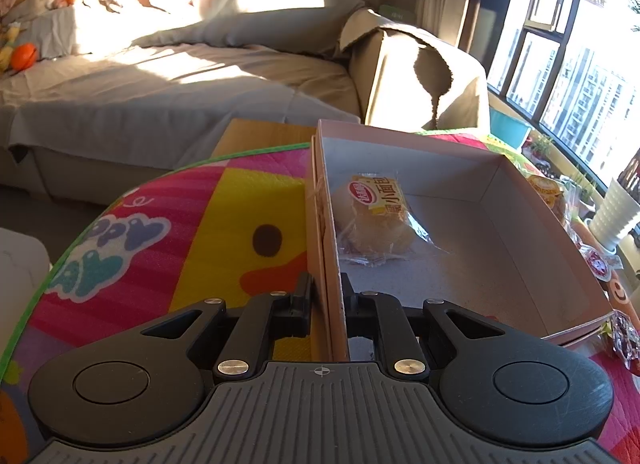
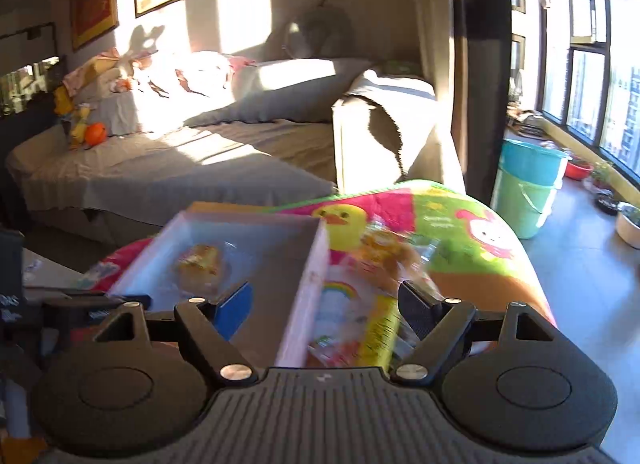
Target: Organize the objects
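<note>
While the left gripper pinches the box wall, the right gripper shows spread jaws.

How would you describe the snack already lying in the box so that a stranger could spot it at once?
Start at the colourful duck play mat, then find the open pink box on it, its wall pinched by the left gripper. Inside lies one clear-wrapped small bread with a red and yellow label. It is the only snack in the box; the others lie outside.
</note>
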### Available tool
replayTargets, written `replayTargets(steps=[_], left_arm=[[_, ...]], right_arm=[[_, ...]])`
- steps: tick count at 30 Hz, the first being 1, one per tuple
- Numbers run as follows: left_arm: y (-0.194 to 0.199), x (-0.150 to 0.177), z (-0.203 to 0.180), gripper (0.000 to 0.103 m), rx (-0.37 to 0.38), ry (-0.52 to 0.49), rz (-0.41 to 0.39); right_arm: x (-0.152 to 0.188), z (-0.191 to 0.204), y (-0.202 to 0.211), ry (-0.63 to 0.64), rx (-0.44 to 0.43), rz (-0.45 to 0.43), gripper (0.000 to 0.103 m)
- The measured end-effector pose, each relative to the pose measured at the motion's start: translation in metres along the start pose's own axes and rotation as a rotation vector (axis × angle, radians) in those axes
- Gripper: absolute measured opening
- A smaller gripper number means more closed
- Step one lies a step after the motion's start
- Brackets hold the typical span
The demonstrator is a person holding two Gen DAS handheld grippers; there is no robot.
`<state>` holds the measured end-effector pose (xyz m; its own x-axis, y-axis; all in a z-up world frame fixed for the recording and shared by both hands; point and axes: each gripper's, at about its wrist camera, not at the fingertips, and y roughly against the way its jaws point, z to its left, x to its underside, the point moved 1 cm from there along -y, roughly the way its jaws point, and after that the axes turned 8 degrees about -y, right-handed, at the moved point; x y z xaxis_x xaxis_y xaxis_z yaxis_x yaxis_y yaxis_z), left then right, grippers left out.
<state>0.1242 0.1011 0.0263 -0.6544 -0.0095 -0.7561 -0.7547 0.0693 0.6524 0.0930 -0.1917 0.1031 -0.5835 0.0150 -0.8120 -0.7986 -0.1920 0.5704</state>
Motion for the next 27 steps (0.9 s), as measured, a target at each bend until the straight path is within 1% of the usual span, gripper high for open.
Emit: replayTargets(steps=[3,6,8,12,17,22,24,25,27], left_arm=[[0.0,0.0,0.001,0.014,0.0,0.002,-0.002],[0.0,0.0,0.001,0.014,-0.001,0.001,-0.003],[0.0,0.0,0.0,0.014,-0.001,0.002,-0.002],[0.0,0.001,0.001,0.014,-0.001,0.0,-0.001],[0.001,0.001,0.001,0.014,-0.001,0.002,0.001],[0.001,0.001,0.001,0.014,0.0,0.001,0.001],[0.001,0.001,0.001,0.014,0.0,0.001,0.001],[0.001,0.001,0.001,0.014,-0.001,0.001,0.001],[0.001,0.001,0.001,0.014,-0.001,0.001,0.001]], right_arm=[[0.028,-0.021,0.002,0.026,0.119,0.032,0.085],[0.049,-0.033,0.0,0.025,0.158,0.081,0.085],[0.058,-0.037,-0.002,0.009,0.163,0.103,0.085],[0.066,-0.042,-0.009,-0.024,0.155,0.12,0.085],[0.065,-0.031,-0.012,-0.004,0.135,0.117,0.088],[0.07,-0.026,-0.017,0.017,0.139,0.126,0.089],[0.072,-0.028,-0.019,0.008,0.144,0.132,0.092],[0.073,-0.029,-0.019,0.003,0.149,0.13,0.097],[0.074,-0.033,-0.019,-0.006,0.16,0.127,0.099]])
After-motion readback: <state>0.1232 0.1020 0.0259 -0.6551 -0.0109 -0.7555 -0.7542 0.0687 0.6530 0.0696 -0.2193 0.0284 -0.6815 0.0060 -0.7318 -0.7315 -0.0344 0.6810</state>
